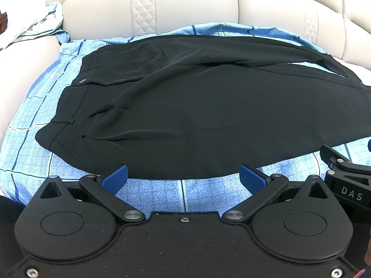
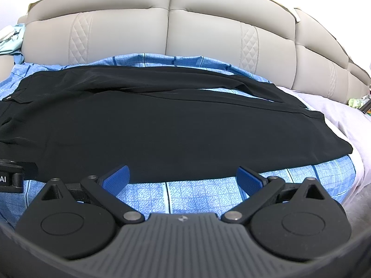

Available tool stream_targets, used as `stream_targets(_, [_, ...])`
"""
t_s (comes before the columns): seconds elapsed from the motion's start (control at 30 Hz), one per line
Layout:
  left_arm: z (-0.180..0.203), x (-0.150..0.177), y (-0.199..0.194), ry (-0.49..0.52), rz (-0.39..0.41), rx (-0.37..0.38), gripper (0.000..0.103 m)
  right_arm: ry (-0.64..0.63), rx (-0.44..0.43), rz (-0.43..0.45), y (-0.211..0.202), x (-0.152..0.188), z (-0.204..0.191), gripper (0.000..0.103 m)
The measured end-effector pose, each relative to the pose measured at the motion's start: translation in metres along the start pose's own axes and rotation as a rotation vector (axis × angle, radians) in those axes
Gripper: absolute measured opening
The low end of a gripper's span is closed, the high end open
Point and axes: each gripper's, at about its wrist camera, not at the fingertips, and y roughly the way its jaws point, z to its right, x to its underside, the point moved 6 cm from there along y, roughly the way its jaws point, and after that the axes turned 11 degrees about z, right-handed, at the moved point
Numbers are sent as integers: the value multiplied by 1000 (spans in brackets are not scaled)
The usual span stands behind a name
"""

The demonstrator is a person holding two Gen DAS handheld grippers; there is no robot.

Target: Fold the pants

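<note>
Black pants (image 1: 185,106) lie flat on a blue checked sheet (image 1: 37,106), waistband to the left, legs running right, one leg over the other. My left gripper (image 1: 184,177) is open and empty, hovering at the pants' near edge, toward the waist end. My right gripper (image 2: 183,177) is open and empty at the near edge of the pants (image 2: 162,120), toward the leg end. In the left wrist view the right gripper's body shows at the right edge. The left gripper's body shows at the left edge of the right wrist view.
A beige padded headboard (image 2: 171,30) rises behind the sheet (image 2: 197,194). A pale green cloth (image 1: 44,23) lies at the far left. White bedding (image 2: 347,125) lies to the right of the sheet.
</note>
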Motion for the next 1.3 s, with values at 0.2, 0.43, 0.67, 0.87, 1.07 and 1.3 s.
stream_targets(0.2, [-1, 1, 1, -2, 1, -9, 103, -7, -1, 0, 0, 0, -1, 103])
stream_targets(0.43, [-4, 1, 2, -5, 6, -14, 103, 0, -5, -12, 3, -1, -2, 103])
stream_targets(0.67, [-10, 0, 5, -9, 18, -22, 103, 17, 4, -3, 5, -3, -1, 103])
stream_targets(0.87, [-28, -2, 12, -18, 35, -48, 103, 17, -32, 29, 14, -17, -12, 103])
stream_targets(1.07, [-90, -5, 17, -192, 76, -130, 103, 25, -209, 127, 50, -68, -47, 103])
stream_targets(1.3, [-177, 4, 27, -459, 135, -225, 86, -72, -451, 202, 97, -133, -140, 103])
